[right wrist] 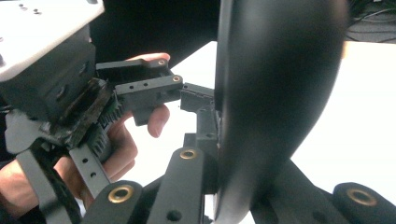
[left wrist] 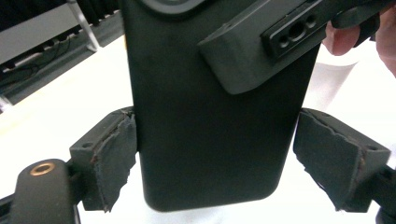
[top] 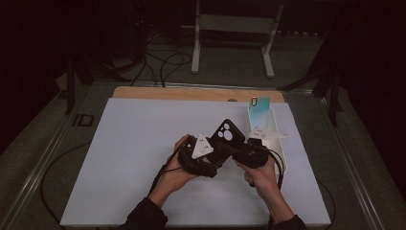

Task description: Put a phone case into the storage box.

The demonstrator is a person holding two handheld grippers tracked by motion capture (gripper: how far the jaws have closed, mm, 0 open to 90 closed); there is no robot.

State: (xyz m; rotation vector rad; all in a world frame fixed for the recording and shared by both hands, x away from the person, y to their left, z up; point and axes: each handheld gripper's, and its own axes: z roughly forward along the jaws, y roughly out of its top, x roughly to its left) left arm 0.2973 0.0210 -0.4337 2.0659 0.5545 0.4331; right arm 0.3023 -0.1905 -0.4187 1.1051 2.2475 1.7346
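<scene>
- Where the two grippers meet above the white table [top: 119, 158], right of its middle and nearer the near edge, a black phone case [top: 226, 136] stands tilted between them, camera cut-out uppermost, clear of the surface.
- Left gripper [top: 207, 163]: in its own view its jaws stand apart on either side of the case's lower end. The left pad [left wrist: 114, 156] touches or nearly touches the case edge; the right pad [left wrist: 329, 156] stands off it with a visible gap. Not clamped.
- Right gripper [top: 239, 151]: its own view looks along the case [right wrist: 275, 93] edge-on, blurred, with a jaw tight against each face. It is clamped on the case. In the left gripper view one of its jaws lies across the case's upper right.
- Case back [left wrist: 210, 116] is plain matt black, rounded bottom corners.
- A white tray [top: 279, 143] lies along the table's right edge, just beyond the right gripper; a teal-and-white card [top: 259, 111] stands at its far end.
- Both hands hold the grippers from the near edge, sleeves dark.
</scene>
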